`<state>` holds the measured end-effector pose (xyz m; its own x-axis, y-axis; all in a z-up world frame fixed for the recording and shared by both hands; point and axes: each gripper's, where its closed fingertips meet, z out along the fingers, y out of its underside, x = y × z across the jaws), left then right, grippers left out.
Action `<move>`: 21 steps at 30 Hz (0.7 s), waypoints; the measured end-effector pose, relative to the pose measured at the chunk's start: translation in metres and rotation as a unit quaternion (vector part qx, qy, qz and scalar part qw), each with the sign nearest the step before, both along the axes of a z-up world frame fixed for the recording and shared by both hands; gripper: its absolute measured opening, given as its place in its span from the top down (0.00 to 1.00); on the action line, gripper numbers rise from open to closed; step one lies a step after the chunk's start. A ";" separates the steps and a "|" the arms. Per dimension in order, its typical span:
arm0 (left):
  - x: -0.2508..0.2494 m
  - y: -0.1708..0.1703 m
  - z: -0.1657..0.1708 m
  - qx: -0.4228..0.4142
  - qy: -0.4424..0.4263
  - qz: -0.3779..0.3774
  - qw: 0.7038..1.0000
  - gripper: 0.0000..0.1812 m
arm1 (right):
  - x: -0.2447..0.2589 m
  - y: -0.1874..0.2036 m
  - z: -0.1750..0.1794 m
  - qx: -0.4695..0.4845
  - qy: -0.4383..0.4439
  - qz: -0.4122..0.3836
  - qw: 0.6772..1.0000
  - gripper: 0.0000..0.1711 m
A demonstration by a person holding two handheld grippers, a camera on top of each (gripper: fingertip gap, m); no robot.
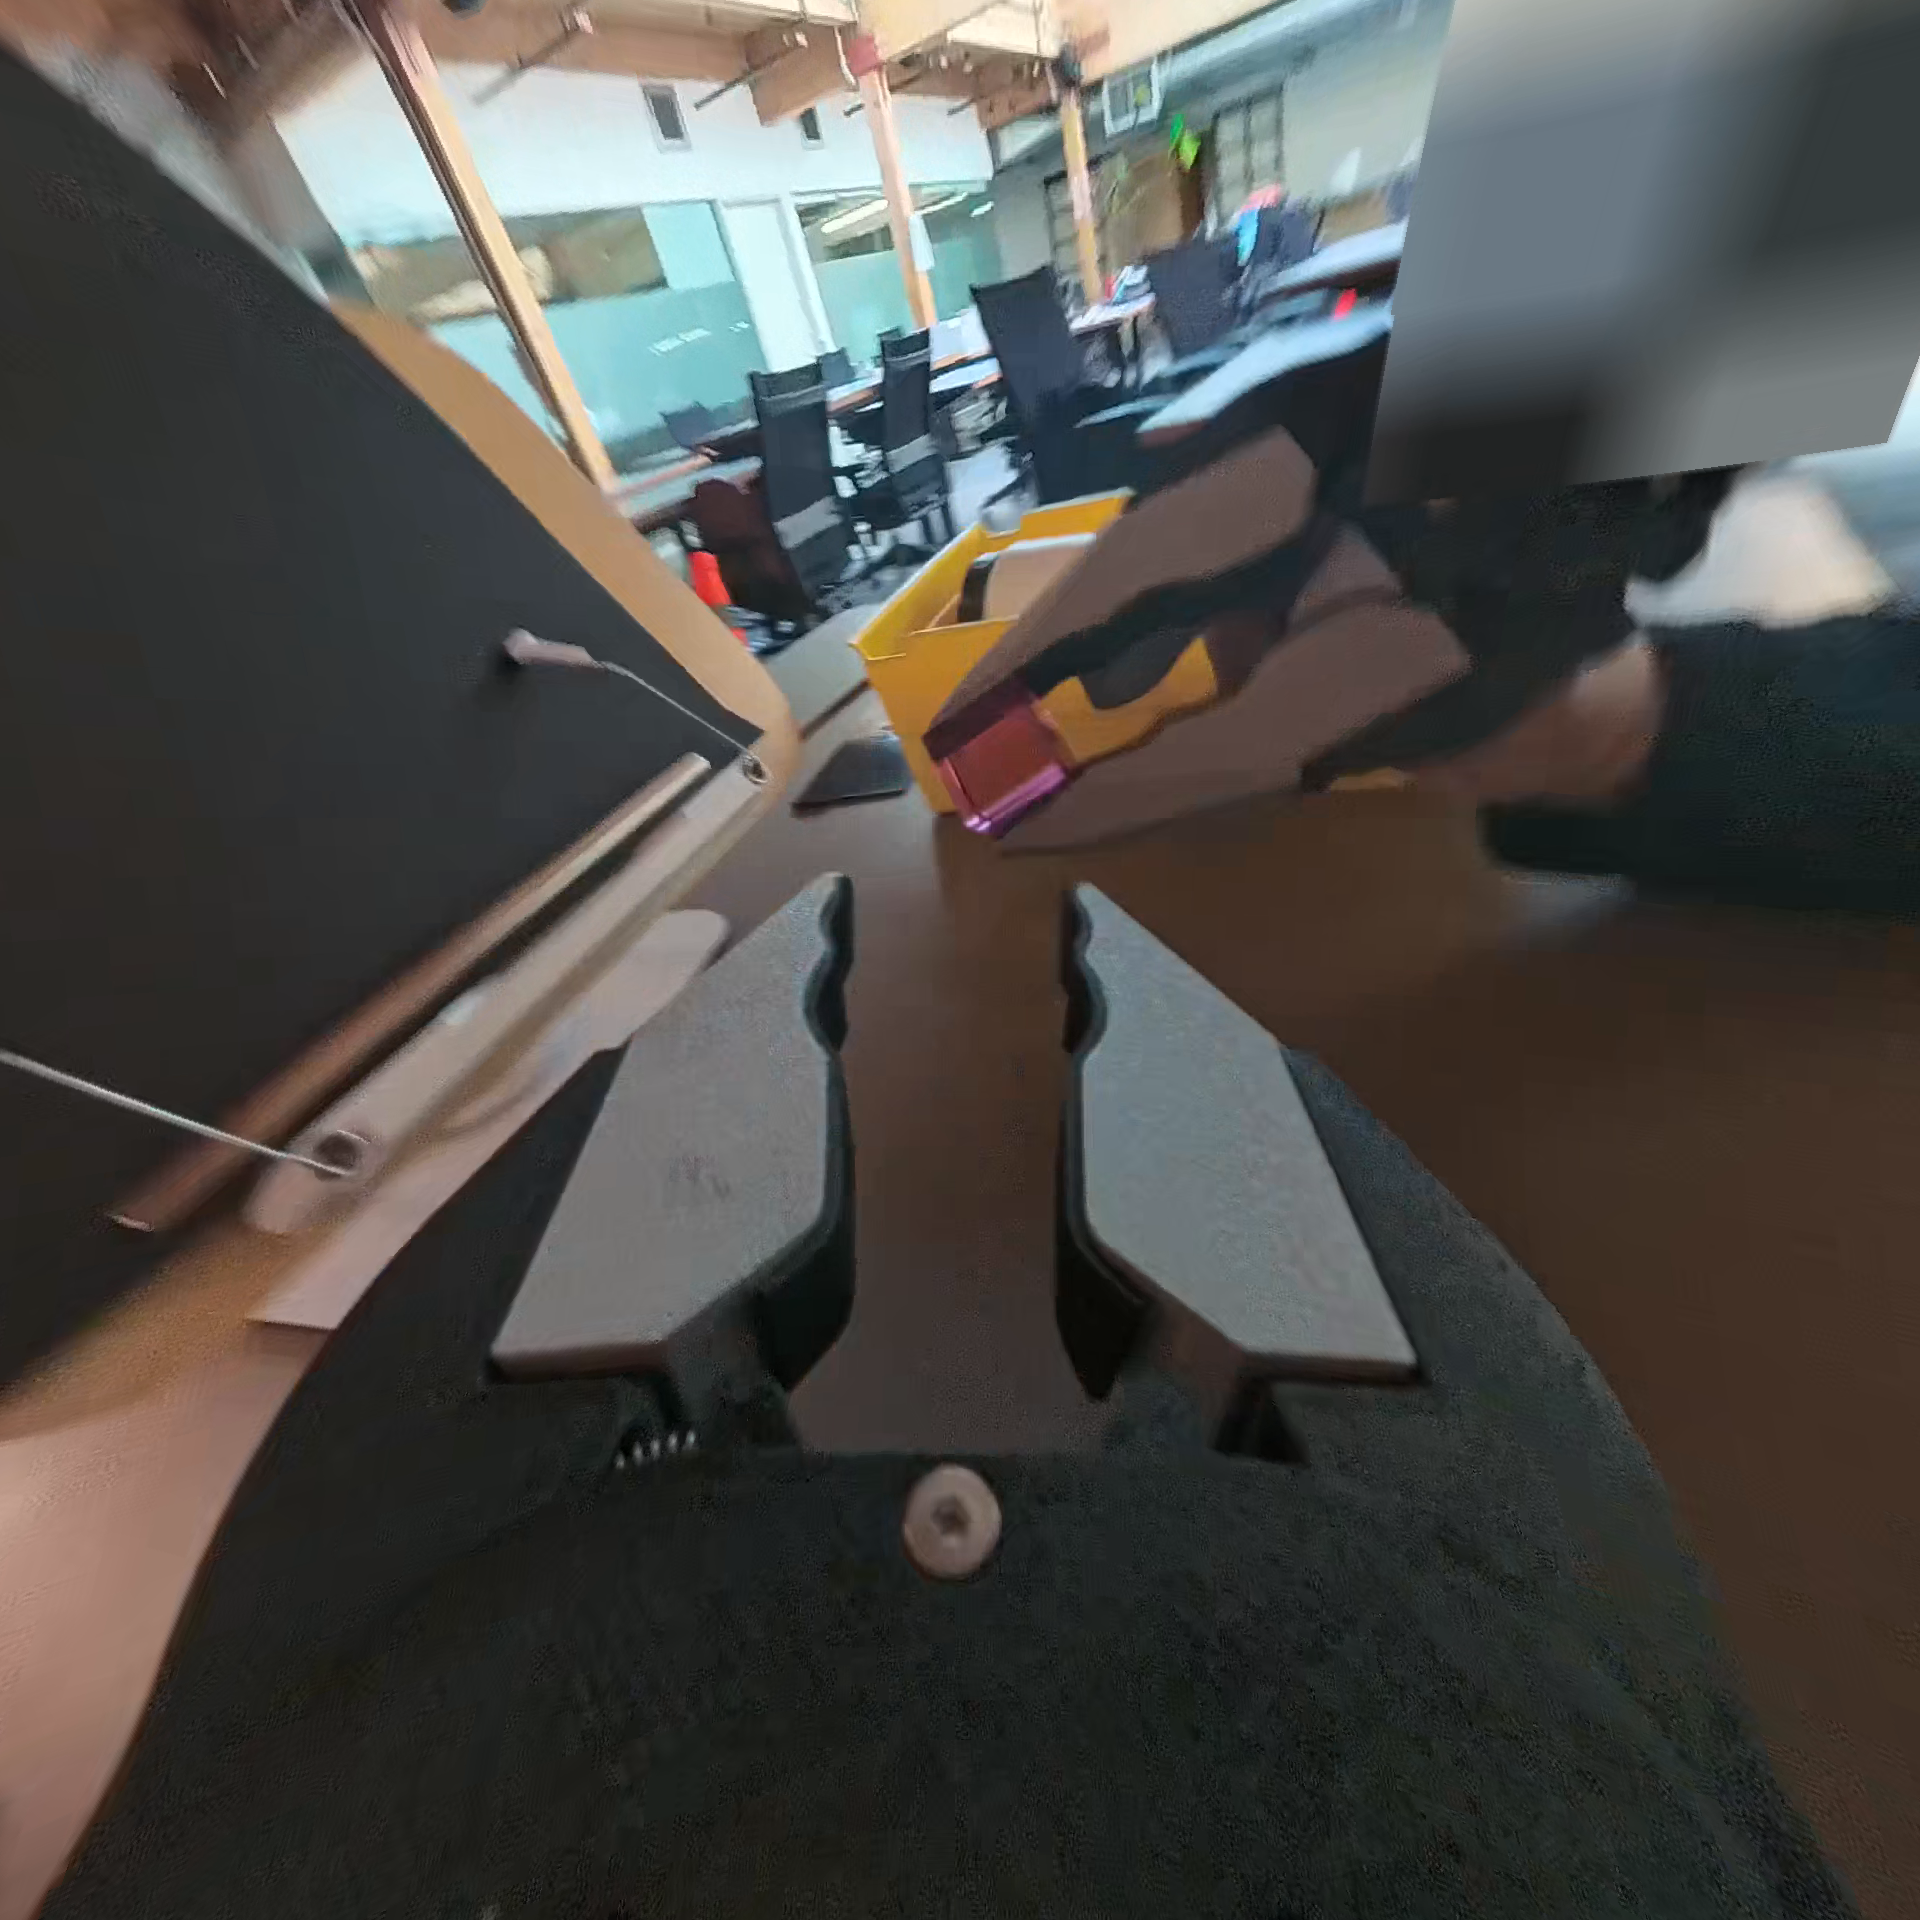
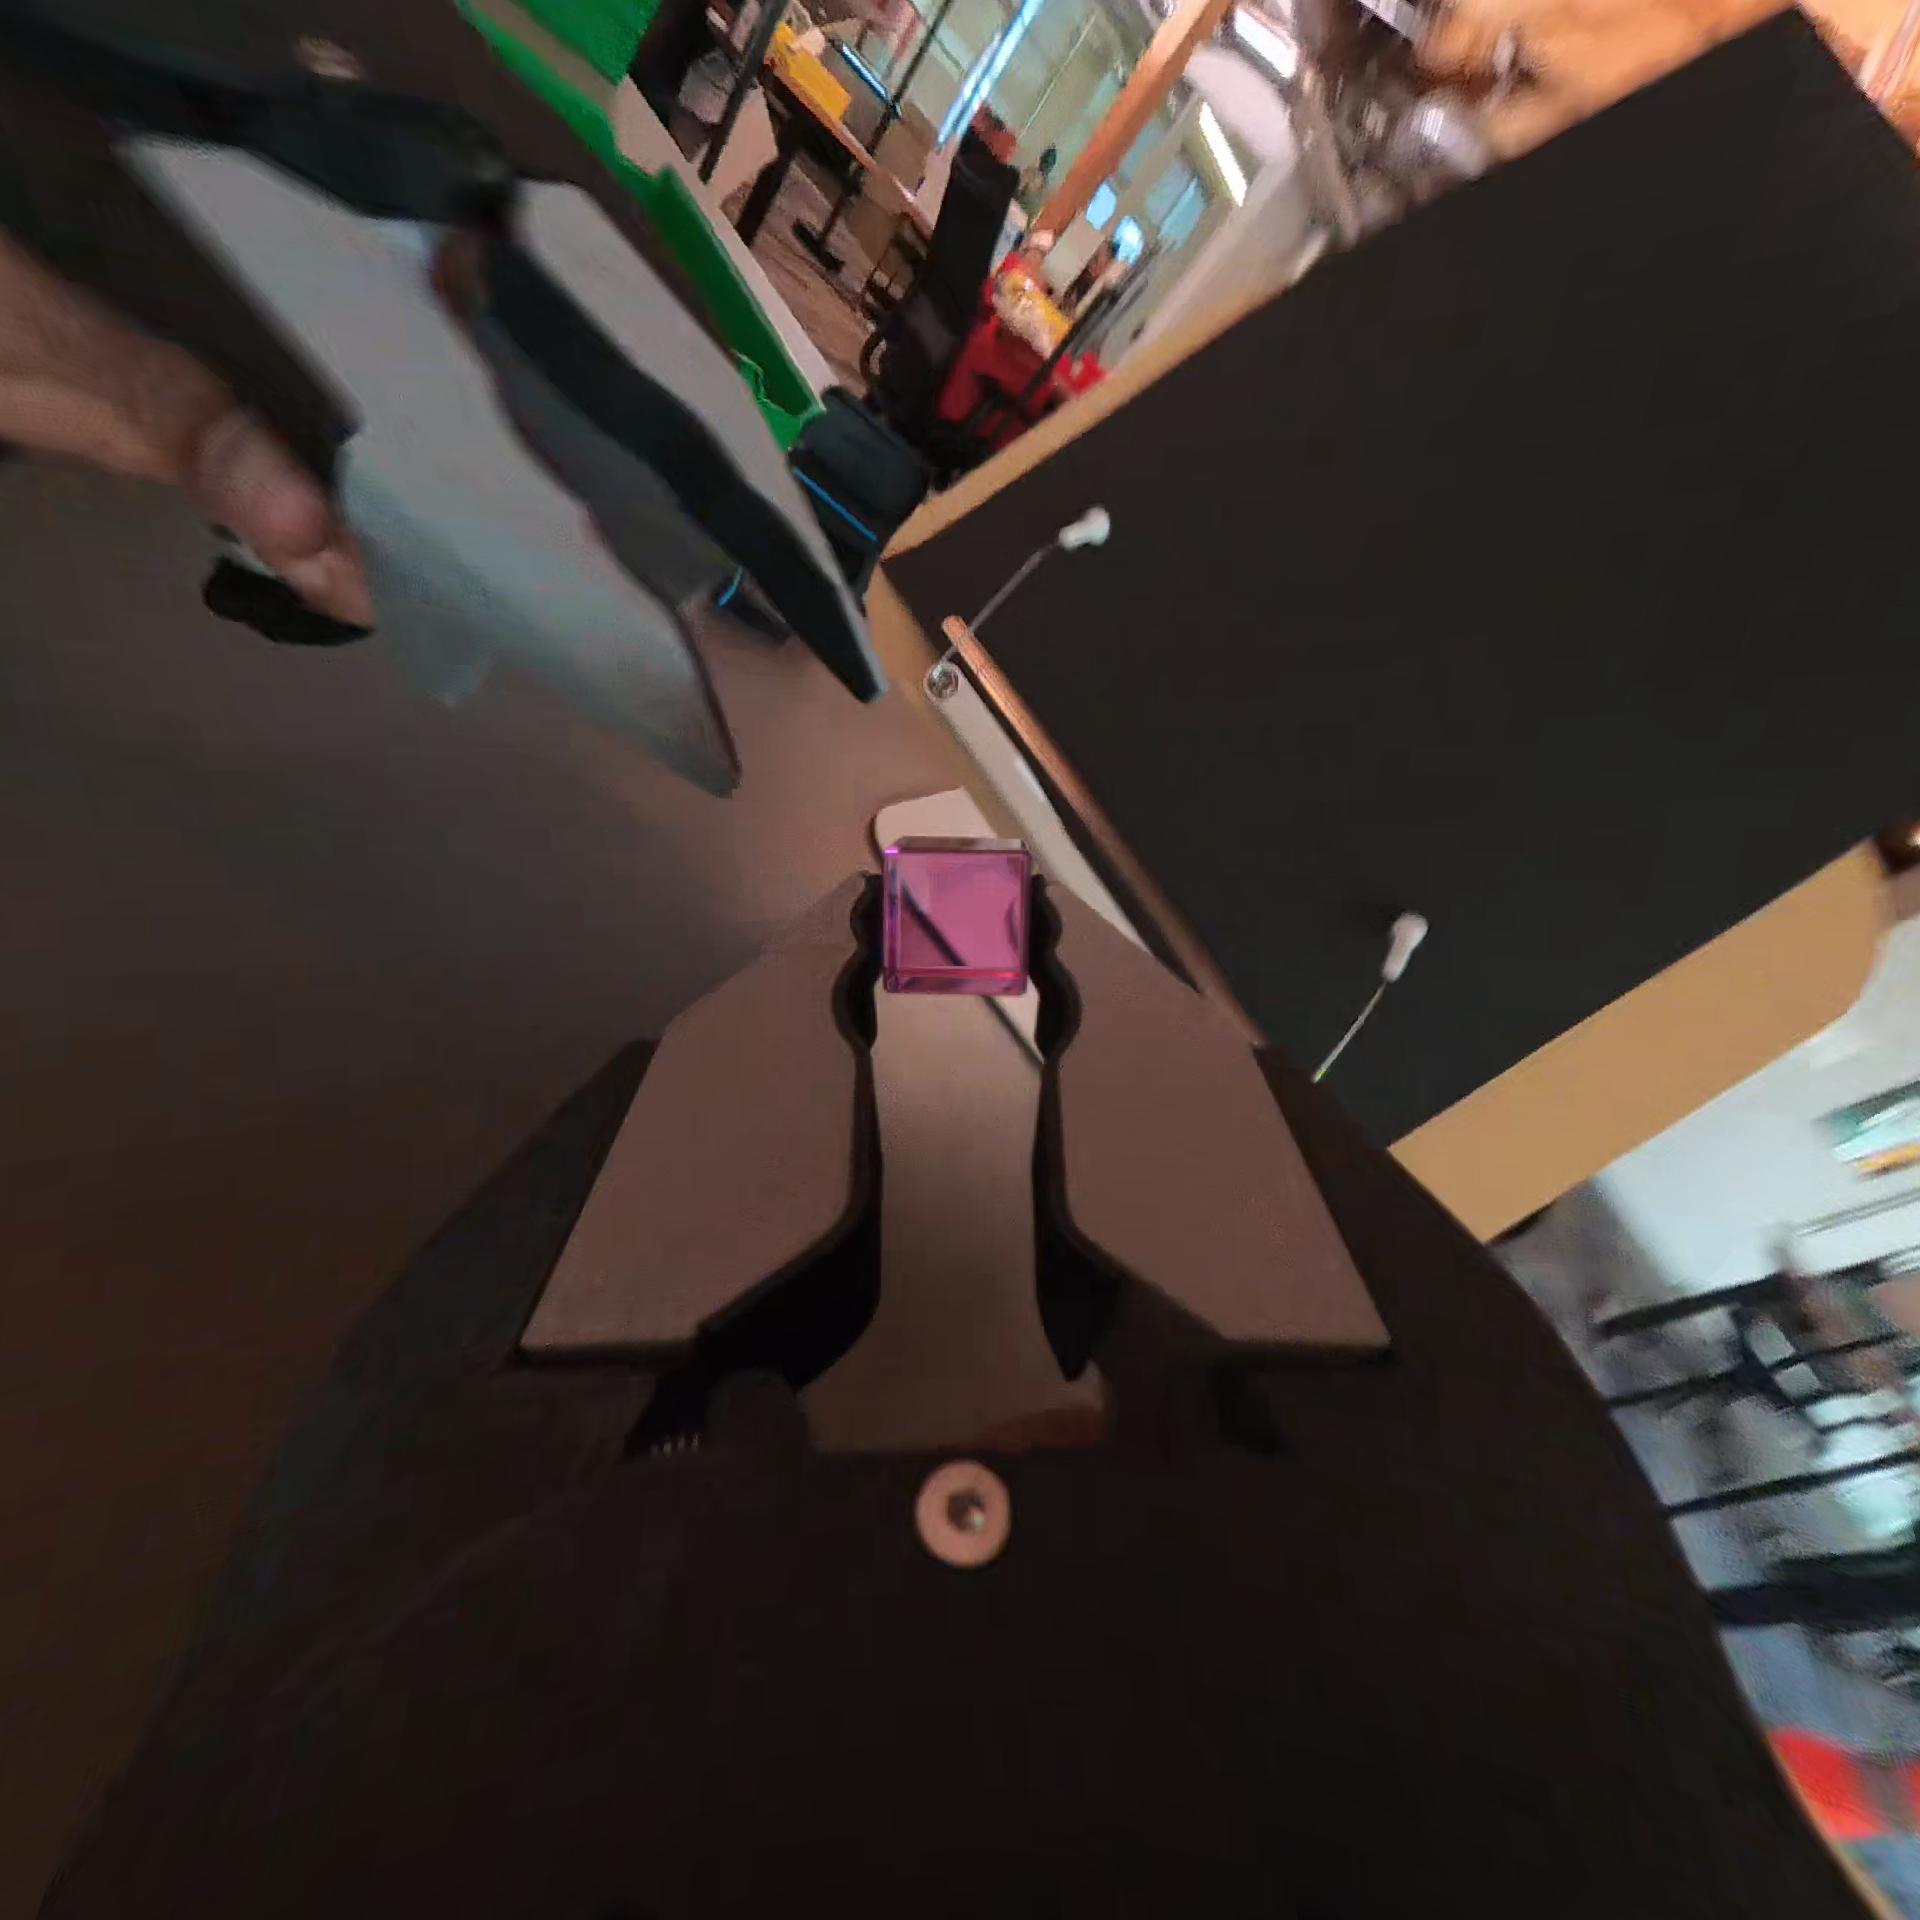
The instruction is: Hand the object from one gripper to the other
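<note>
Both grippers are hovering over a dark brown table, and they differ in what they are carrying. Starting at the left of the left wrist view, a large black board with a tan wooden edge is leaning in close beside the left gripper, with thin metal rods and a pale bracket fixed to its face. That gripper's two fingers are standing moderately apart with nothing between them, only bare tabletop showing through the gap. Further on, past the fingertips, a small flat dark item is lying on the table, too blurred to identify, and just to its right a yellow bin is sitting on the surface. Office chairs and desks are filling the room behind.

To the right of centre in that view, the right gripper is reaching in from the right side, partly covering the yellow bin, and it is clamping a small pink-purple cube at its tips. The cube is sitting ahead of the left gripper's open fingers and slightly to their right, clearly apart from them and raised off the table.

In the right wrist view, going from the left, the blurred left gripper is showing at upper left with a person's hand on it. At centre, the right gripper is pinching the translucent cube between its notched fingertips. The black board is taking up the right side.
</note>
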<state>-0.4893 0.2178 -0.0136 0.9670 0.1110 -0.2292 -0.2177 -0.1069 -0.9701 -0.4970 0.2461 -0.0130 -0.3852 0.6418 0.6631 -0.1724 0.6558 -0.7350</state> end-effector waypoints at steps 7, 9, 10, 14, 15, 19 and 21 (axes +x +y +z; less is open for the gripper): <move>0.022 0.003 0.001 0.027 -0.236 -0.133 0.962 0.73 | 0.010 -0.031 -0.007 0.147 0.097 0.010 0.984 0.85; 0.028 0.005 -0.005 0.011 -0.218 -0.141 0.966 0.79 | 0.014 -0.038 -0.009 0.151 0.101 0.025 0.983 0.86; 0.030 0.006 -0.009 0.001 -0.203 -0.140 0.969 0.82 | 0.015 -0.040 -0.010 0.153 0.099 0.029 0.983 0.86; 0.020 0.008 -0.018 -0.023 -0.122 -0.102 0.987 0.86 | 0.010 -0.035 -0.019 0.145 0.066 0.020 0.987 0.83; 0.014 0.007 -0.018 -0.024 -0.093 -0.080 0.992 0.86 | 0.007 -0.031 -0.021 0.132 0.050 0.017 0.990 0.82; -0.010 0.001 -0.014 -0.031 0.069 0.018 0.997 0.86 | 0.004 -0.019 -0.022 -0.002 -0.050 0.038 0.998 0.83; -0.012 -0.001 -0.008 -0.027 0.158 0.046 0.986 0.86 | 0.005 -0.018 -0.021 -0.085 -0.112 0.064 0.988 0.80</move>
<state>-0.5017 0.2166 -0.0214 0.8332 0.1737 -0.5250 -0.4949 -0.1893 -0.8481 -0.4923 0.2285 -0.0339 -0.5962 0.6727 0.4382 -0.0661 0.5027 -0.8619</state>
